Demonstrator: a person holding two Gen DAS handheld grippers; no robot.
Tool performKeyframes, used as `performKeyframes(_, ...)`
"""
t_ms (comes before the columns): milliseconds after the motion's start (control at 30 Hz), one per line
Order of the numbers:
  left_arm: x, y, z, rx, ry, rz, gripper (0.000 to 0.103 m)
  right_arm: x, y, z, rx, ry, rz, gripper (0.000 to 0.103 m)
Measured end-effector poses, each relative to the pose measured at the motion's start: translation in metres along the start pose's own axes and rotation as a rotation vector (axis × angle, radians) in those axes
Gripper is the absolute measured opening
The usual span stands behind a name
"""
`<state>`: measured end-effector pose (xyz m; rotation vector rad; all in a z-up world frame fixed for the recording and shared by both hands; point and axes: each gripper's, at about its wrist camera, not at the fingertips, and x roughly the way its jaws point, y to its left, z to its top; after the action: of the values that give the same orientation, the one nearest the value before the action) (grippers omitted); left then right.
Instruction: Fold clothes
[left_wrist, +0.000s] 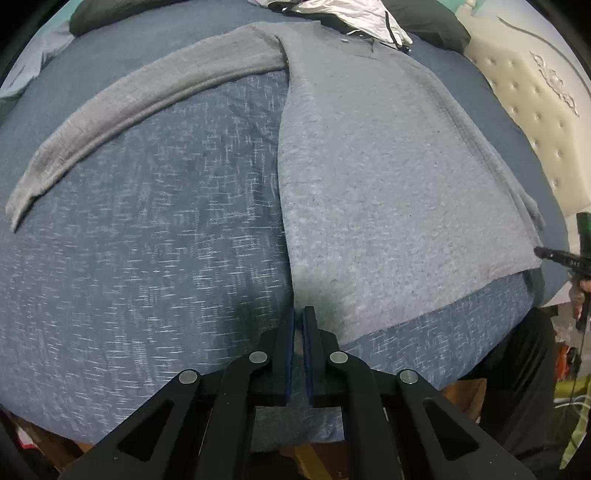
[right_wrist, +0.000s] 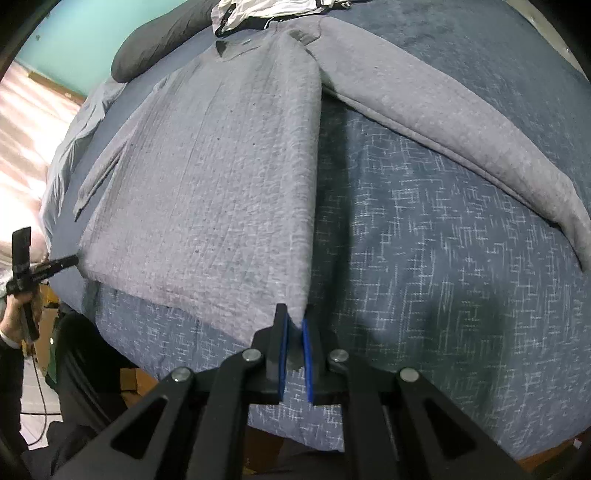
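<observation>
Sweater (left_wrist: 388, 184) lies flat on the bed (left_wrist: 147, 221), hem at its near edge, sleeves splayed. Soft, limp knit, likely to sag; best held at hem corners. Left gripper (left_wrist: 299, 325) and right gripper (right_wrist: 295, 328) each pinch one.

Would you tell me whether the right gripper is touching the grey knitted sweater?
Touching: the right wrist view shows the right gripper with its jaws closed on the grey knitted sweater's bottom corner.

No readable text, labels or brands anywhere. Small pale marks on the other gripper's black arm (left_wrist: 565, 258) in the left wrist view were too small to read.
</observation>
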<state>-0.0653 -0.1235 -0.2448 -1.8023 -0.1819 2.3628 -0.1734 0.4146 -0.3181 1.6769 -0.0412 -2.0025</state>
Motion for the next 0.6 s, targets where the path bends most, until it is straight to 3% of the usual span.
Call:
performKeyframes(267, -0.009, 0.008, -0.001, -0.016, -0.048, 0.005, 0.0, 0.0, 0.006, -0.002, 0.002, -0.009, -0.022, 0.007)
performKeyframes(467, 0.007, 0.004, -0.002, 0.006, -0.01, -0.021, 0.002, -0.001, 0.005, -0.002, 0.004, -0.006, -0.038, 0.007)
performKeyframes(600, 0.019, 0.0, -0.005, -0.007, 0.019, -0.058, 0.019, -0.002, 0.007, -0.001, 0.004, -0.005, -0.047, 0.007)
